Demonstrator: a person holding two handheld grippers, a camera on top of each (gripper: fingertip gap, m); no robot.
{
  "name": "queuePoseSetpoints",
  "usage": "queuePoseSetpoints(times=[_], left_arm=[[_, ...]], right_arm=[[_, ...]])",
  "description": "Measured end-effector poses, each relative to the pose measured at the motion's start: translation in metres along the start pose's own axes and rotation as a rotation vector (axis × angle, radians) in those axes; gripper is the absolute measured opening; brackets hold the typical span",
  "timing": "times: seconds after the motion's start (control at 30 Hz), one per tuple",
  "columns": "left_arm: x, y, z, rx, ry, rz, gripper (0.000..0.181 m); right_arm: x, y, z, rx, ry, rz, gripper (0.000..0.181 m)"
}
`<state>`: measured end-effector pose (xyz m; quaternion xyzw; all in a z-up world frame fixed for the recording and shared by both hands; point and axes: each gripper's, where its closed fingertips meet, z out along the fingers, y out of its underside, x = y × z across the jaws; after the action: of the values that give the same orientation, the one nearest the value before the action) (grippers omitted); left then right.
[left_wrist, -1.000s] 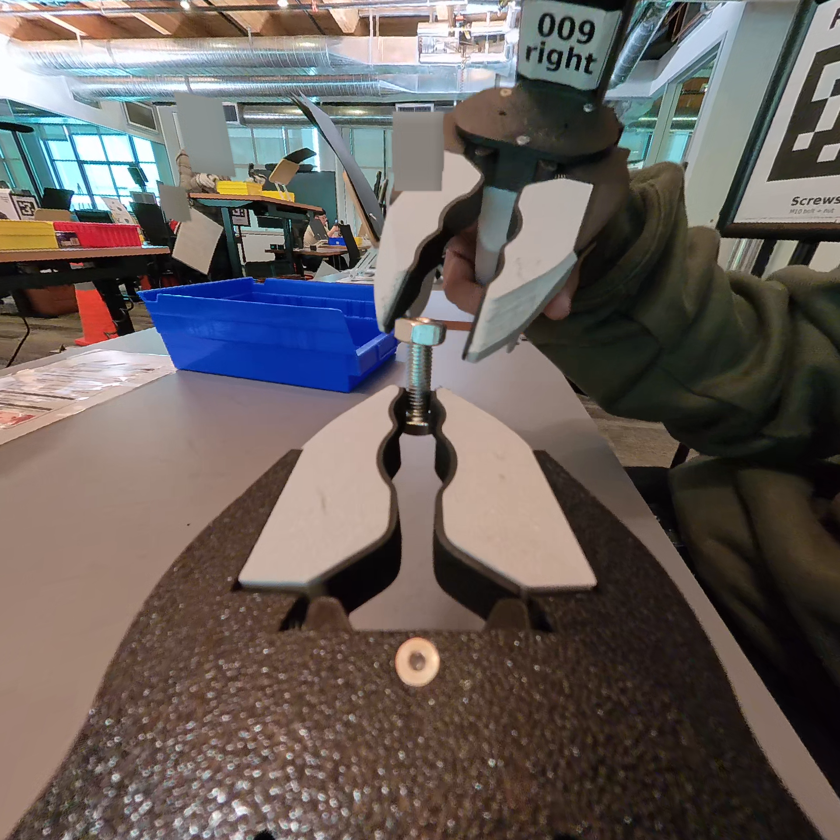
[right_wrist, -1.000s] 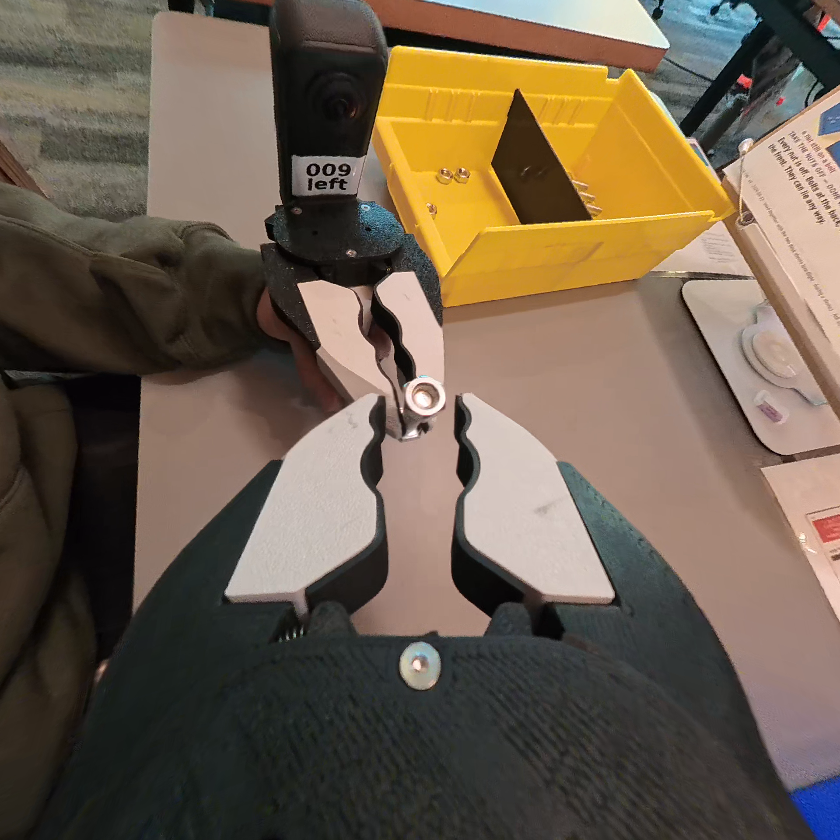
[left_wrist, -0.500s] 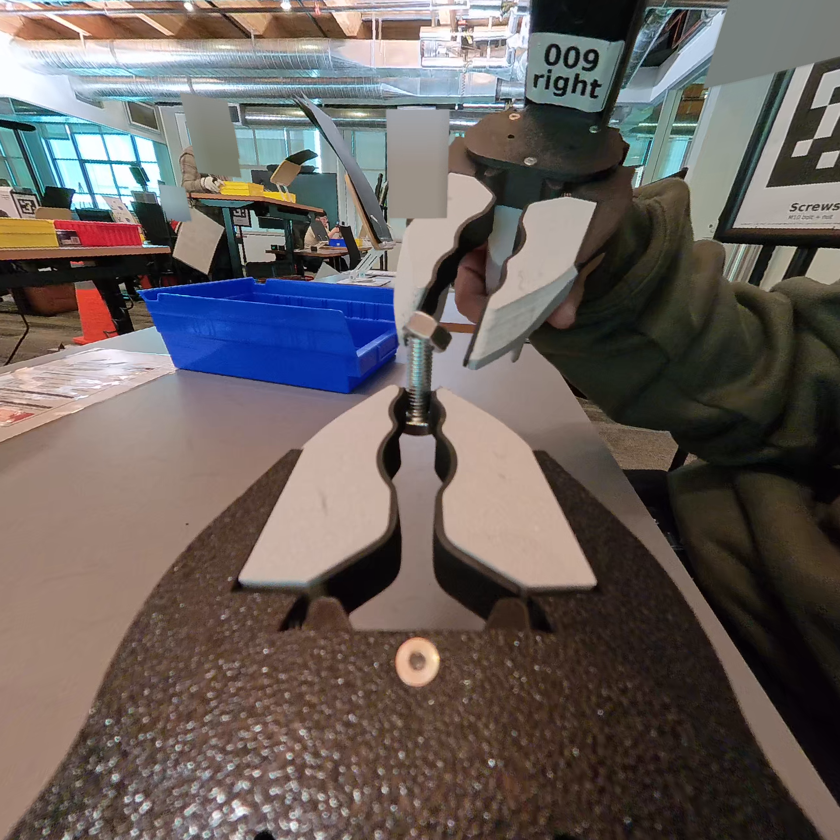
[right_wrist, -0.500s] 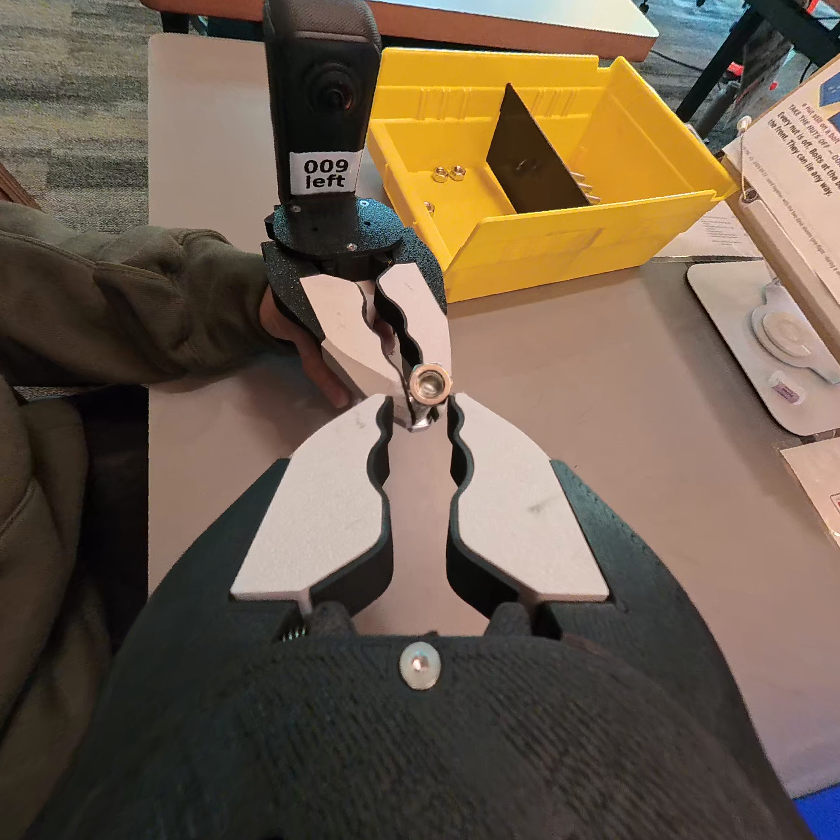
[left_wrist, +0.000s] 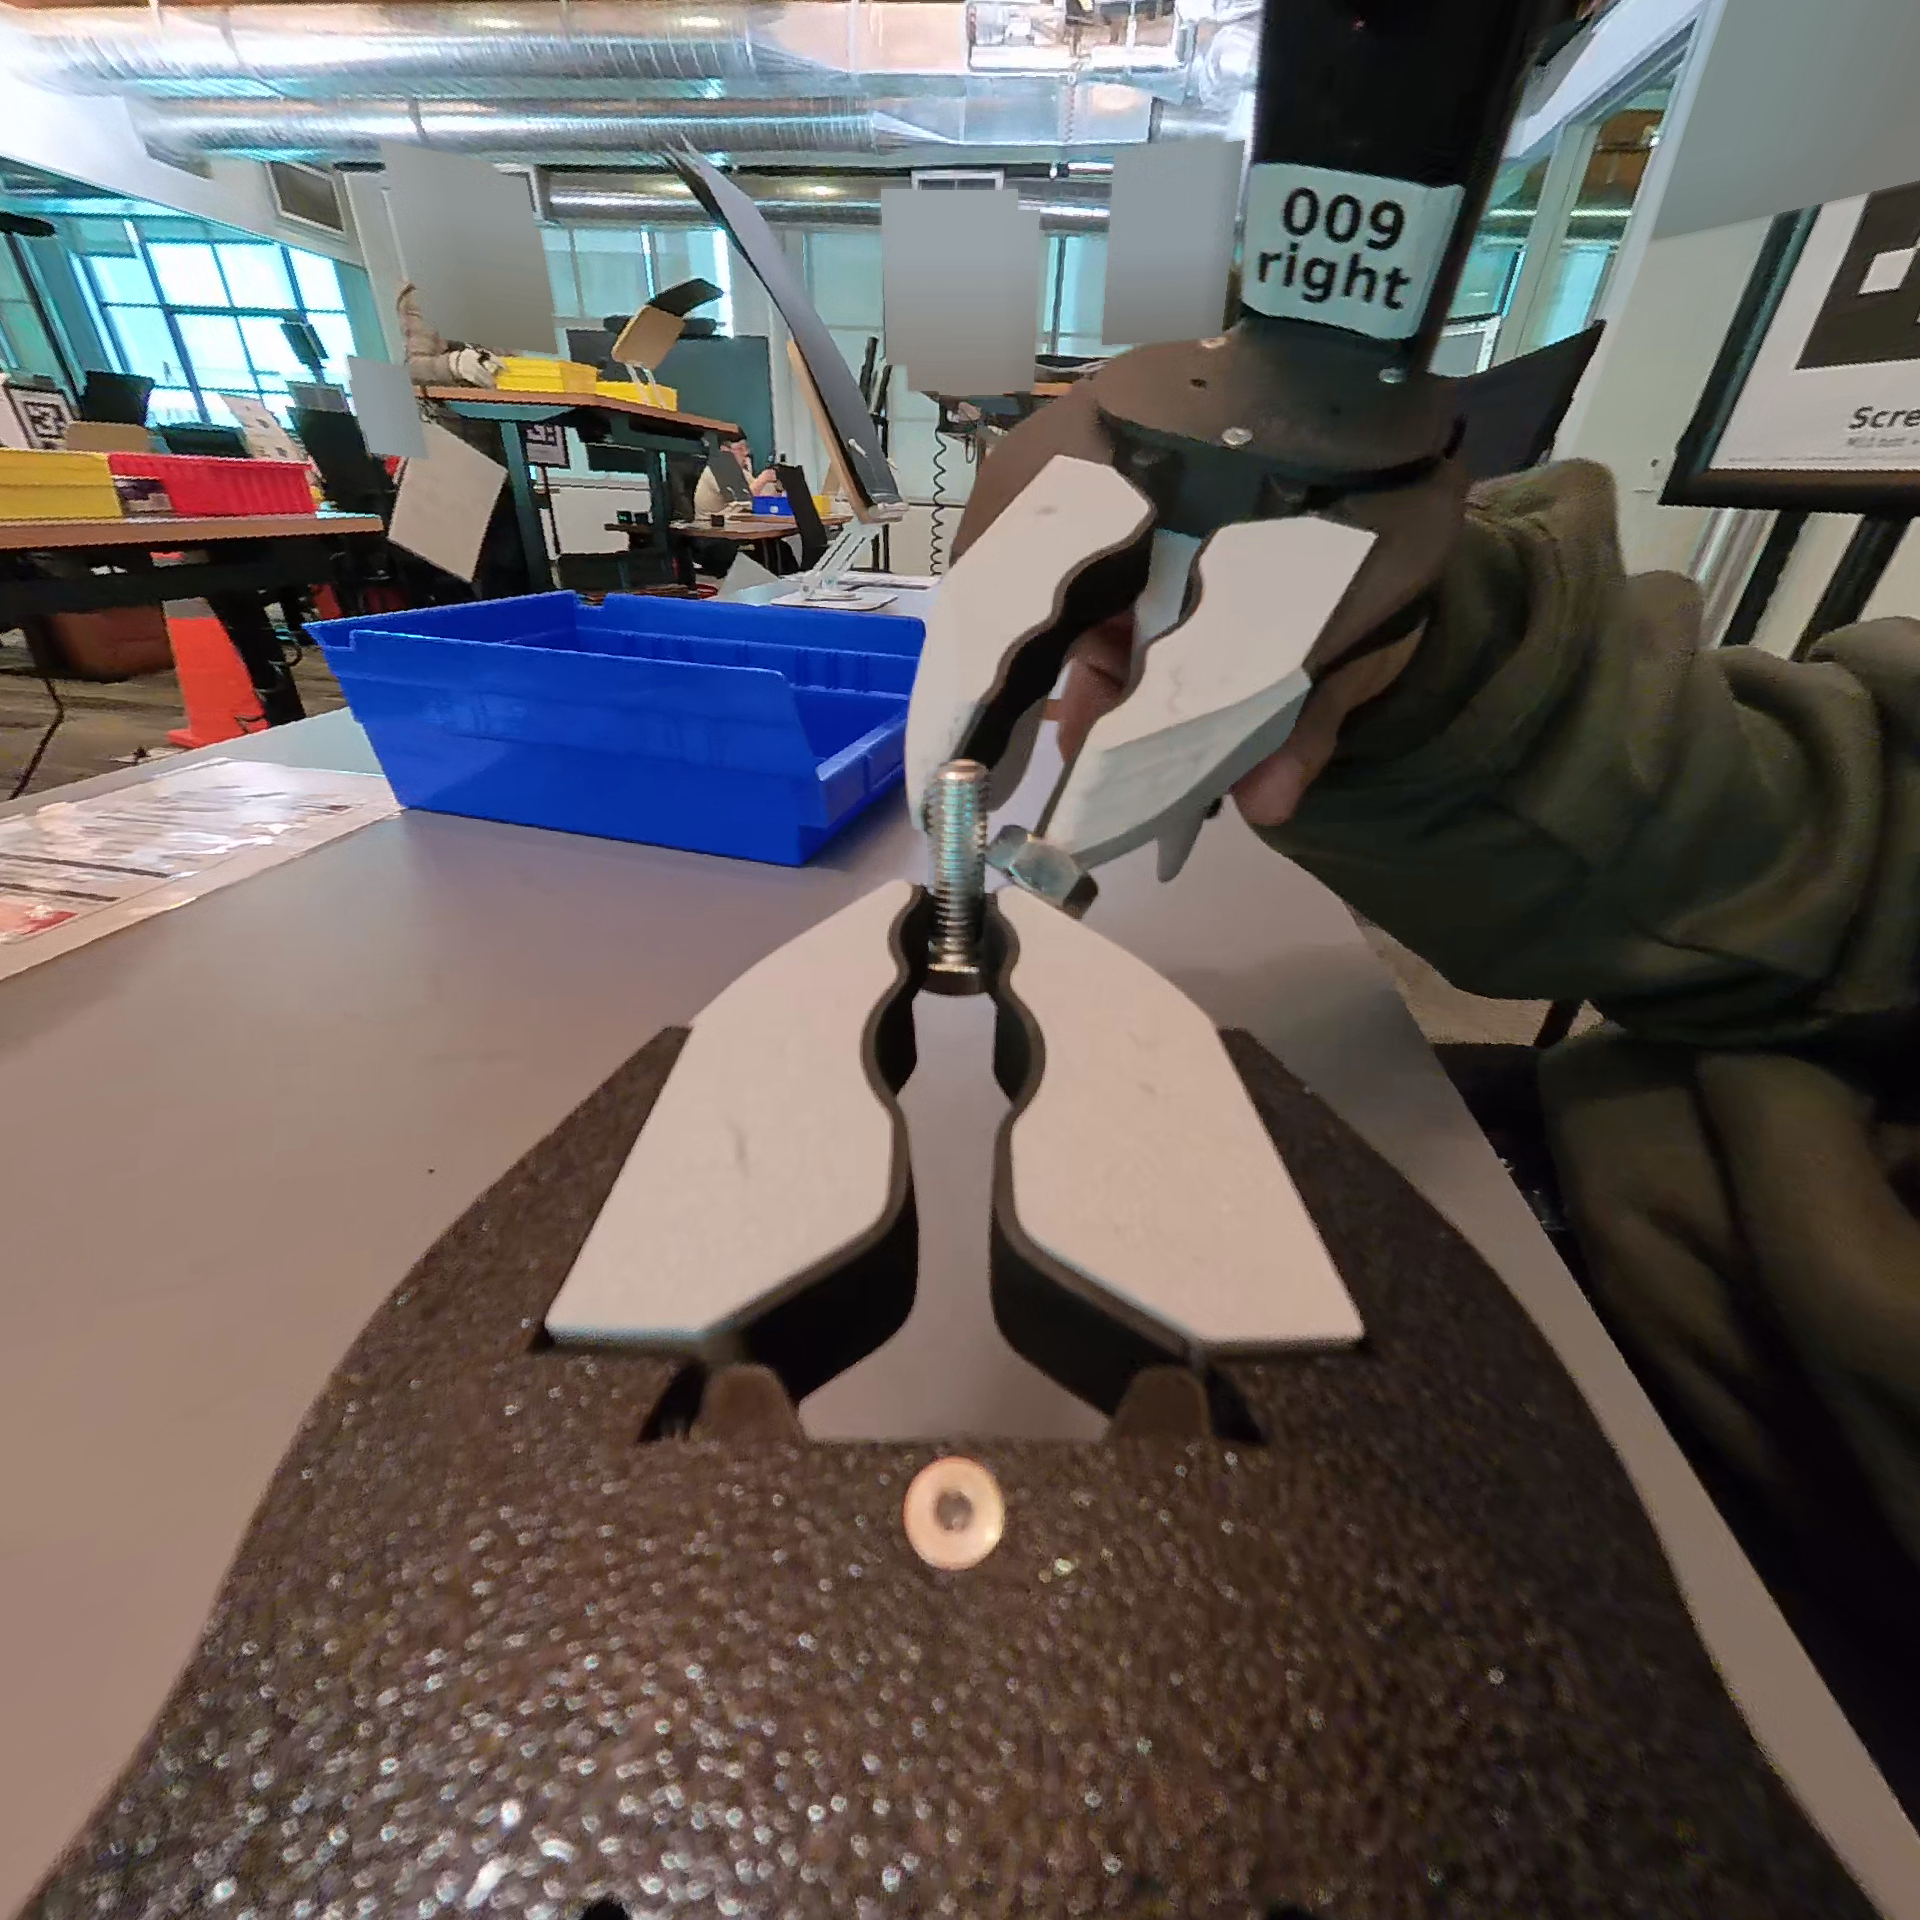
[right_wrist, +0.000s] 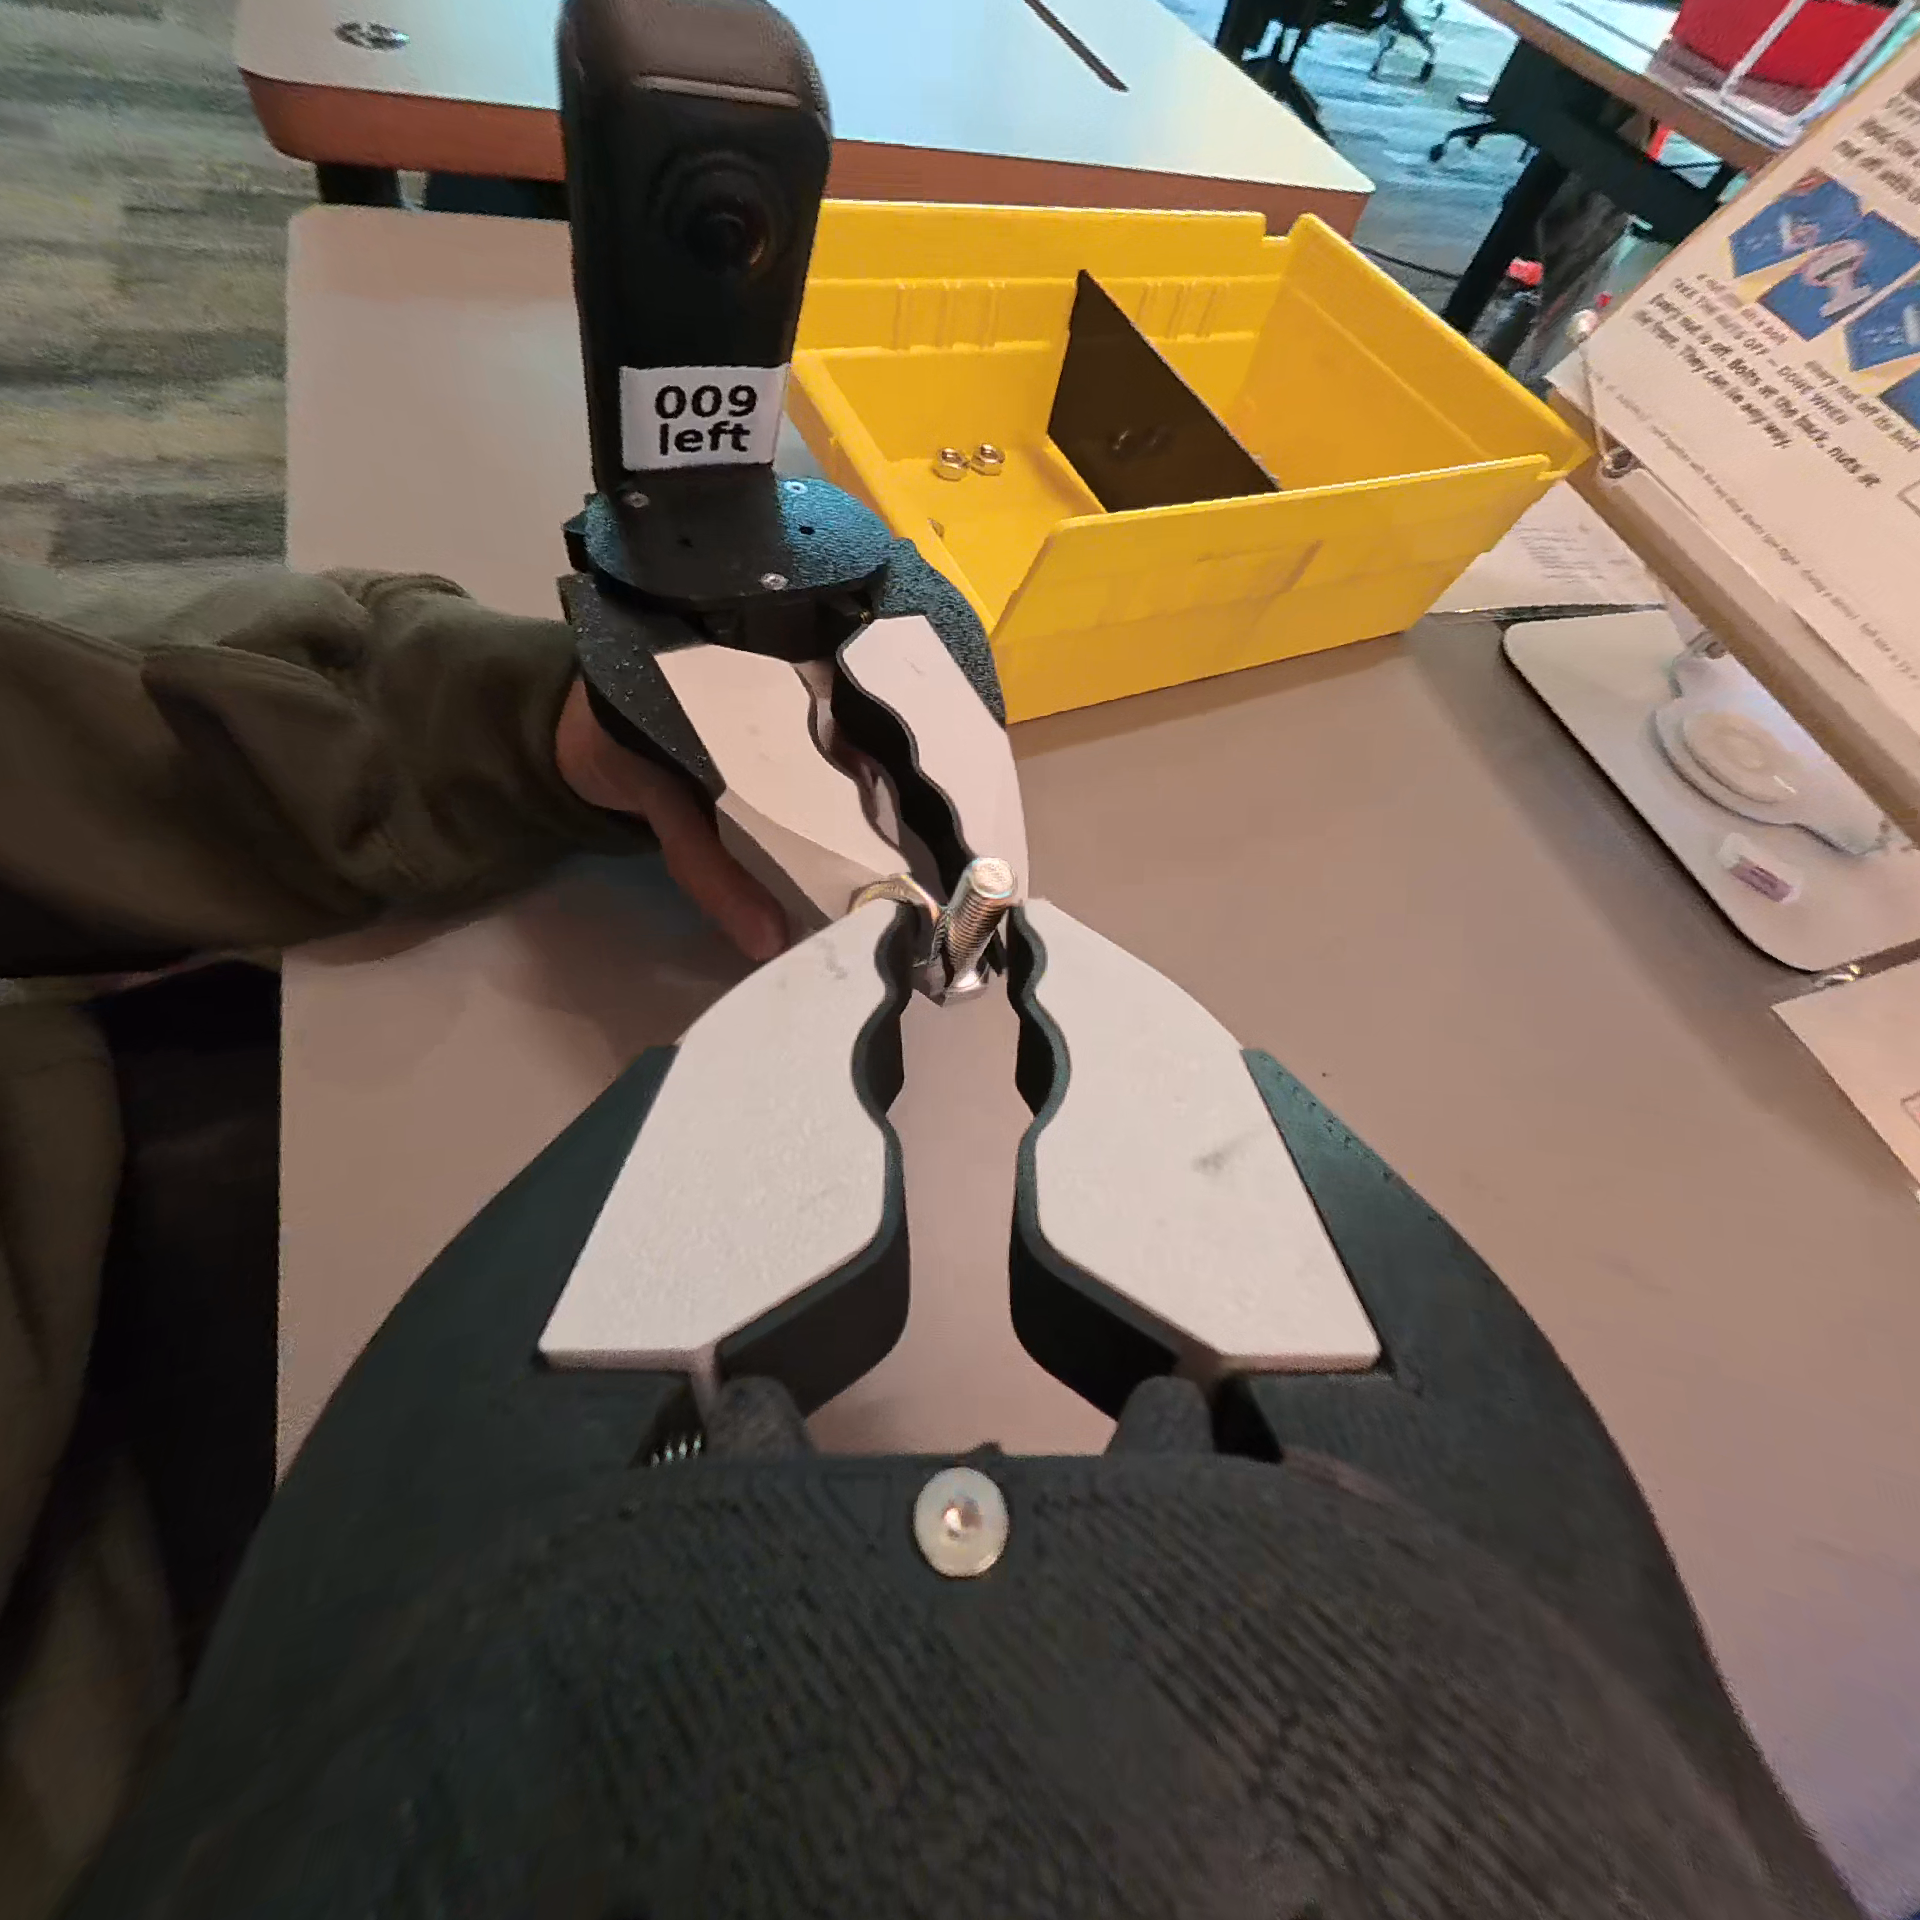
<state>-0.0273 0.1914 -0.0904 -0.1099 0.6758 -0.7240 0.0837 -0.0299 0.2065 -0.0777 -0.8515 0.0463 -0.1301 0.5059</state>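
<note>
My left gripper (left_wrist: 954, 914) is shut on the lower end of a silver bolt (left_wrist: 956, 831) and holds it upright, thread end up, just above the grey table (left_wrist: 312, 1039). A silver nut (left_wrist: 1044, 873) is off the bolt and hangs tilted beside the thread, against one fingertip of my right gripper (left_wrist: 1003, 831). In the right wrist view my right gripper (right_wrist: 954, 940) has its jaws partly apart around the bolt (right_wrist: 977, 914). The nut (right_wrist: 883, 891) sits by its left fingertip, under the left gripper (right_wrist: 925, 904). I cannot tell whether the nut is pinched.
A blue bin (left_wrist: 623, 727) stands behind the grippers. A yellow bin (right_wrist: 1247, 582) with a black divider (right_wrist: 1143, 416) holds two loose nuts (right_wrist: 966, 460). An instruction sheet on a stand (right_wrist: 1766, 416) is at the right. Papers (left_wrist: 135, 842) lie at the left. Green sleeves flank the grippers. Both grippers' tips are close together, under 4 cm apart.
The nut sat on top of the bolt's thread before; now it is off the bolt and tilted beside it. The right gripper has dropped lower around the thread. The left gripper kept its hold.
</note>
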Motion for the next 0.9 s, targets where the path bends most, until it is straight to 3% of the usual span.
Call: queuePoseSetpoints(times=[0.2,0.53,0.9], left_arm=[[-0.012,-0.003,-0.007,0.027,-0.079,0.001,0.009],[-0.006,-0.002,-0.004,0.013,-0.044,0.016,0.009],[-0.004,0.006,-0.001,-0.050,-0.039,0.057,0.009]], right_arm=[[0.010,0.006,0.004,0.007,0.087,0.142,0.007],[0.021,-0.007,-0.010,0.083,0.095,0.161,0.005],[0.012,-0.007,-0.001,-0.202,-0.049,0.018,0.005]])
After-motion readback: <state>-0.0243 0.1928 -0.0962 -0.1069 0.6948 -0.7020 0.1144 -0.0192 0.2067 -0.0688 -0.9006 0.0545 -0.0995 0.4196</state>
